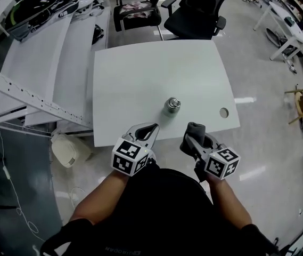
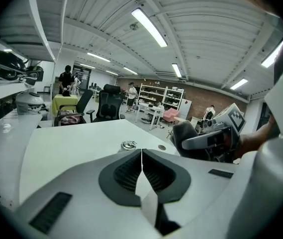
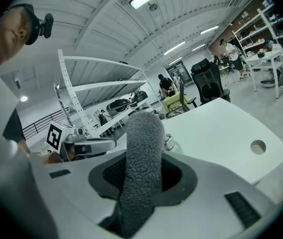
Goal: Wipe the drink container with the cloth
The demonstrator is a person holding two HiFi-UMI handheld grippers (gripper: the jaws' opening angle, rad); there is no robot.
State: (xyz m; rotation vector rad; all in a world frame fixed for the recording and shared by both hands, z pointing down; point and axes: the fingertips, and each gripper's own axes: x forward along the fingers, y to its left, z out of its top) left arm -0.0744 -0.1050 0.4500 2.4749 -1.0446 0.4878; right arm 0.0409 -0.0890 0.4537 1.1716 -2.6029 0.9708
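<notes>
Here, from the head view looking steeply down, I stand at the near edge of a white table (image 1: pixel 140 79) with a gripper in each hand. My left gripper (image 1: pixel 150 128) has its two jaws pressed together, pad against pad, and nothing is caught between them. My right gripper (image 1: pixel 193 137) is clamped on a dark grey, fuzzy cloth (image 1: pixel 196 128). The cloth stands up out of the jaws as a thick roll.

The two grippers are side by side over the table's near edge, apart from each other. The drink container (image 1: pixel 172 105) is small and silvery with a shiny top. It stands upright on the table just beyond the grippers, roughly between them, and touches neither gripper nor the cloth.

To the container's right, a round hole (image 1: pixel 224 112) is cut through the tabletop. A black office chair (image 1: pixel 196 9) stands past the table's far edge.
</notes>
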